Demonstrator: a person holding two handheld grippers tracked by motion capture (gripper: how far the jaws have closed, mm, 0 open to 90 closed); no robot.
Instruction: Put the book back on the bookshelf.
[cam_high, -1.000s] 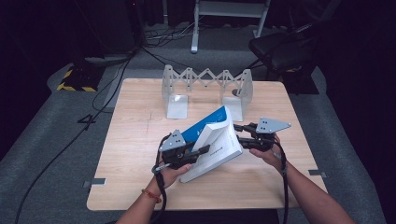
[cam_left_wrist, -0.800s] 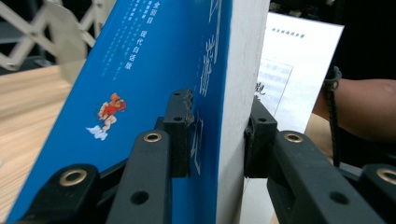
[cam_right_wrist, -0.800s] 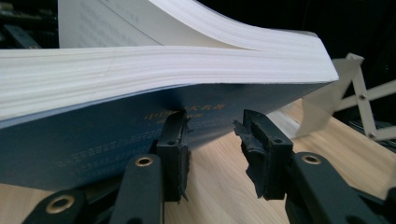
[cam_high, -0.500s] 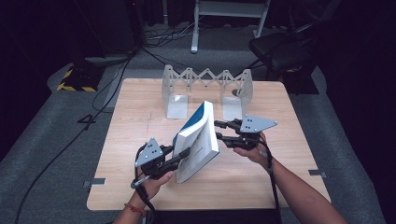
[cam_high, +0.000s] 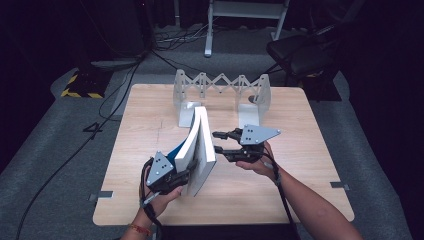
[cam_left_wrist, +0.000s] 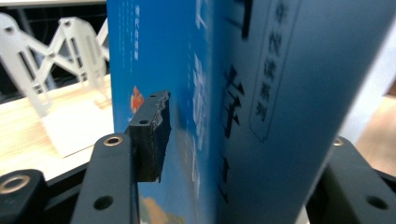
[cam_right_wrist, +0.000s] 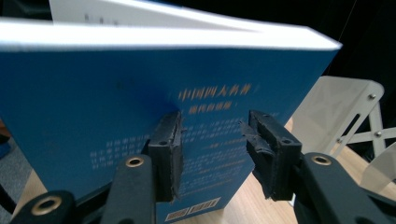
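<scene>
Taking the zigzag metal rack (cam_high: 220, 92) at the far side of the tabletop (cam_high: 310, 165) as the landmark, the blue book (cam_high: 199, 150) is standing on edge just on the person's side of the rack's left foot plate, its far end almost reaching that plate.

On the left, the left tongs (cam_high: 182, 175) are gripping the book's near lower corner. In the left gripper view the spine and cover (cam_left_wrist: 261, 93) are sitting between the two black jaws, so these tongs are closed on the book and carrying it. The left hand is clearly the nearer one; it is in contact.

In the middle, the book is rising steeply, nearly upright, leaning slightly. Its long axis is running from the person toward the rack, and its page block is facing upward and to the right, with the cover fanning a little apart at the top.

On the right, the right tongs (cam_high: 220, 142) are hovering just beside the book's right face, jaws spread and pointing left at it. In the right gripper view the back cover (cam_right_wrist: 93, 107) is lying straight ahead of the parted jaws, and no contact is visible.

Judging from this, the coming move turns on the book's far end pointing at the rack's gap between its two end plates.
</scene>
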